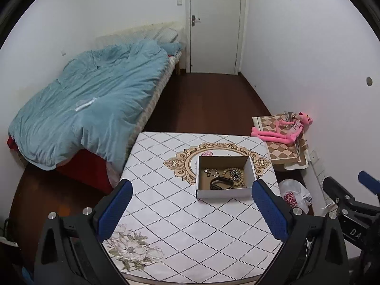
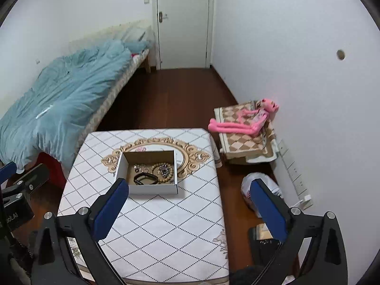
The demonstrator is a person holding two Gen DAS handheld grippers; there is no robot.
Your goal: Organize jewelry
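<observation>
A: What is shown in the left wrist view?

B: The left gripper [image 1: 191,210] is seen at the bottom of the frame, its blue fingers [image 1: 114,210] spread wide with nothing held between them. The table [image 1: 166,225] is covered by a diamond-patterned cloth. The box [image 1: 224,192] is placed just right of centre, on the gold ornament printed on the cloth.

A: How is the jewelry located?

B: It is contained in the box. A black band [image 1: 222,182] is laid near the front wall, a bead bracelet [image 1: 237,177] to the right, and a small metallic piece [image 1: 211,172] to the left. A small pink item [image 1: 207,153] is seen on the cloth just behind the box; what it is cannot be told.

A: And the right wrist view?

B: The right gripper [image 2: 188,210] is likewise held spread and empty, at the bottom of the frame. The box [image 2: 152,188] is found left of centre, just beyond the left fingertip. The band [image 2: 144,178] and beads [image 2: 163,172] are seen inside it.

A: What else is recorded?

B: A bed [image 2: 61,99] is seen at the left, a door [image 2: 182,21] at top centre, and a pink toy [image 2: 242,123] at the right against the wall. A plastic bag [image 2: 258,182] is seen on the floor at lower right.
</observation>
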